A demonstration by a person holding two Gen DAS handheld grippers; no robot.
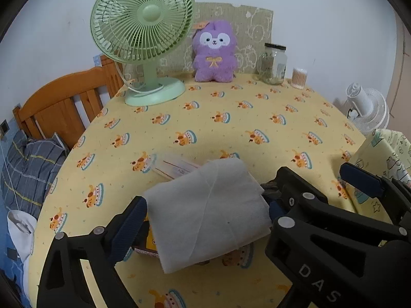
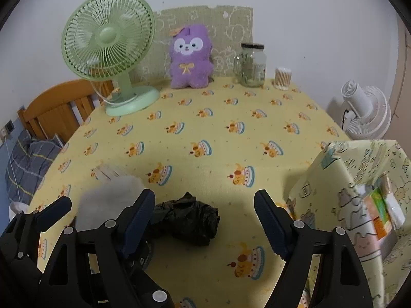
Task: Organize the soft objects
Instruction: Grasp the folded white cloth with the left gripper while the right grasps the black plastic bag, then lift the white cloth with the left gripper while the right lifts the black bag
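A folded white cloth (image 1: 208,215) lies on the yellow tablecloth (image 1: 231,128), over a flat yellow packet. My left gripper (image 1: 205,210) is open and straddles the cloth, with a blue pad close to each side edge. In the right wrist view a crumpled black plastic bag (image 2: 187,220) sits on the tablecloth (image 2: 218,141). My right gripper (image 2: 205,200) is open around the bag, and neither finger touches it. The cloth (image 2: 110,200) shows blurred at the left there. A purple plush toy (image 1: 214,51) (image 2: 190,59) sits upright at the far edge.
A green desk fan (image 1: 143,38), a glass jar (image 1: 273,64) and a tub of cotton swabs (image 1: 299,77) stand along the back. A patterned fabric bin (image 2: 334,179) holding packets stands at the right. A clear packet (image 1: 174,166) pokes out beyond the cloth. A wooden headboard (image 1: 59,102) is at the left.
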